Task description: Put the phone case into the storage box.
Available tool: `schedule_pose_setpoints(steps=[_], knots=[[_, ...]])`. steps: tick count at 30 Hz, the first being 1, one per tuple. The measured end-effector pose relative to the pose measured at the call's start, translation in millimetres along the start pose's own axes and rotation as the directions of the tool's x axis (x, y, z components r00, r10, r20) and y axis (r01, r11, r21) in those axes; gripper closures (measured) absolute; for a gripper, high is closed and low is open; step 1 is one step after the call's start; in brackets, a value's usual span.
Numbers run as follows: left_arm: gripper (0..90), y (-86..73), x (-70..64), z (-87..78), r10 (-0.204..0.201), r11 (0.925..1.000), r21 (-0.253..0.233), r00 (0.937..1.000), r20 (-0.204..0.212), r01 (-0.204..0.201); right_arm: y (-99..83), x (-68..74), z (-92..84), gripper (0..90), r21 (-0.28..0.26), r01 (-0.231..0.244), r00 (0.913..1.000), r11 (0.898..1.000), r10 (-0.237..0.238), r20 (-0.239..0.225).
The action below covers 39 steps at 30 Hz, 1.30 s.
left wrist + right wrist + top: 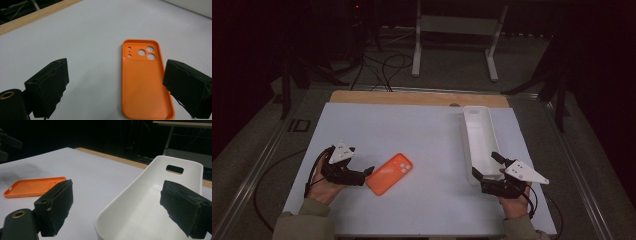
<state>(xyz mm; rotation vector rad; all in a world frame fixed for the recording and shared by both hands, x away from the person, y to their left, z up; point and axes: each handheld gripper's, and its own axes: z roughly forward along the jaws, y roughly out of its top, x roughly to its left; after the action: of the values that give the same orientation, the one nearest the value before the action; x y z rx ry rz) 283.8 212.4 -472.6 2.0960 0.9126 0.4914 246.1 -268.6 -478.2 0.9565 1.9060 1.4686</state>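
Note:
An orange phone case (390,173) lies hollow side up on the white table cover, its camera holes (146,53) at the far end. My left gripper (361,162) is open at the case's near-left end; in the left gripper view the case (146,80) lies between the jaws, close to the right one, with my left gripper (117,87) low over the table. A long white bin (479,140) stands empty at the right. My right gripper (485,165) is open at its near end, and in the right gripper view my right gripper (120,207) straddles the bin's left wall (125,197).
The white cover (412,130) leaves a strip of wooden table edge (412,97) at the back. Behind the table, a white metal frame (457,30) and cables (382,65) are on the floor. The bin has a handle slot (174,169) in its far end.

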Motion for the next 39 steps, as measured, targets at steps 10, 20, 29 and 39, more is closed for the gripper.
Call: schedule_pose_setpoints(steps=[10, 20, 29, 39], knots=[[7.7, 3.9, 5.4, 16.9, 0.012, 0.9987, 0.050, 0.9997, 0.020, -0.013, 0.3, -0.3, -0.5, 11.0, -0.002, 0.000, 1.0000, 1.000, 0.000, 0.002], [8.9, 5.3, 10.0, 34.0, 0.018, 0.9934, 0.113, 0.9991, 0.037, -0.022, 0.0, -0.4, -0.3, 11.0, 0.001, -0.001, 1.0000, 1.000, 0.001, 0.003], [10.4, 5.7, 14.4, 50.0, 0.013, 0.9795, 0.200, 0.9981, 0.061, -0.025, -0.3, -0.8, 0.0, 11.0, -0.002, -0.001, 1.0000, 1.000, 0.001, 0.002], [13.9, 6.2, 12.0, 58.3, 0.015, 0.9669, 0.253, 0.9963, 0.084, -0.036, -0.9, -1.1, 0.5, 11.1, 0.002, -0.001, 1.0000, 1.000, 0.001, 0.001]])
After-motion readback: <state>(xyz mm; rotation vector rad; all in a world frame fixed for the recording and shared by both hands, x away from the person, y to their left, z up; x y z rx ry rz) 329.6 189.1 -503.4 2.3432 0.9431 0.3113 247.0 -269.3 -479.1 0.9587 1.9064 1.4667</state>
